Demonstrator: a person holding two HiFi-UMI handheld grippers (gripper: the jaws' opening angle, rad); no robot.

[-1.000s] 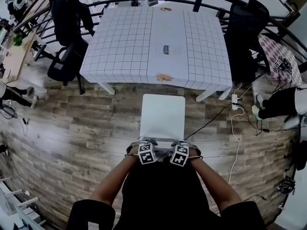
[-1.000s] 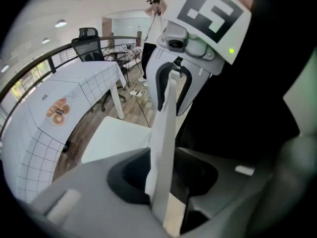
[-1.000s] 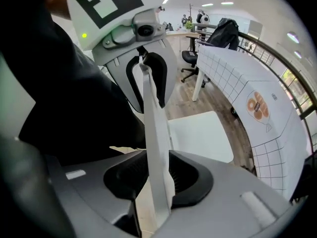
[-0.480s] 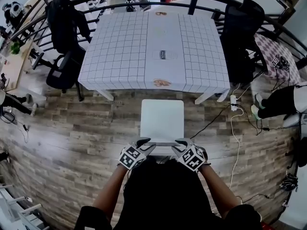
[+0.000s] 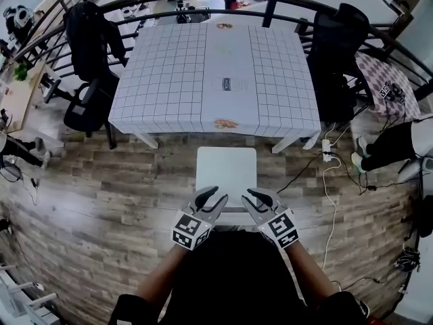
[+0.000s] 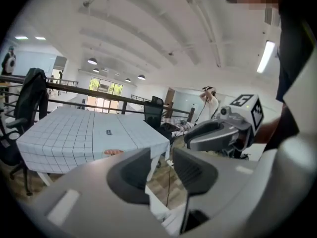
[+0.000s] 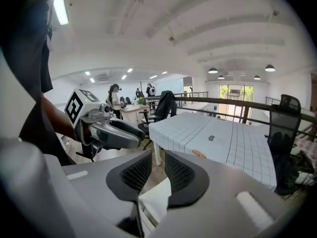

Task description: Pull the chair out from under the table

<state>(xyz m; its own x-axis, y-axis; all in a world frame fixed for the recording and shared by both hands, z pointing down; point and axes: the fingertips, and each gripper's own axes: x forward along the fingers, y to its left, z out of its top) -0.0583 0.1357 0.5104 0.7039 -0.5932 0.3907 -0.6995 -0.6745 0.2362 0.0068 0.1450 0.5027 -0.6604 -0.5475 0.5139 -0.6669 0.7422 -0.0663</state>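
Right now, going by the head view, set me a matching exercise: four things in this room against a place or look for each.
1. white chair
2. table
3. power strip
4. railing

A. black, curving behind the table
B. draped in a gridded cloth
C. on the wood floor by the table's near right leg
D. clear of the table, just in front of the person

Pairs: 1-D, 2-B, 3-C, 4-A

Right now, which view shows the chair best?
The head view: the chair shows its whole white seat from above, standing clear of the table. Both gripper views catch only a white sliver of it, low in the frame.
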